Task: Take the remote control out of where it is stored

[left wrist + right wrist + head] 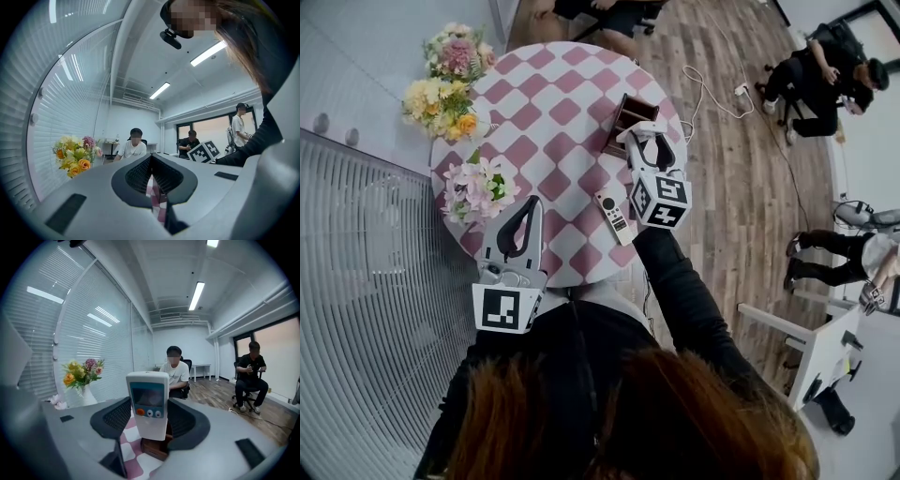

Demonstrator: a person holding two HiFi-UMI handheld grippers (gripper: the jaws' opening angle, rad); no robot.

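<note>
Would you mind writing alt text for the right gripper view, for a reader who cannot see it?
The right gripper holds a white remote control, with a screen and an orange button, upright between its jaws above a dark wooden holder on a pink-and-white checked table. Behind are flowers by window blinds at left and two seated people.

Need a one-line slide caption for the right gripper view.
Right tongs clamp an upright white remote control with orange button over its brown wooden holder.
</note>
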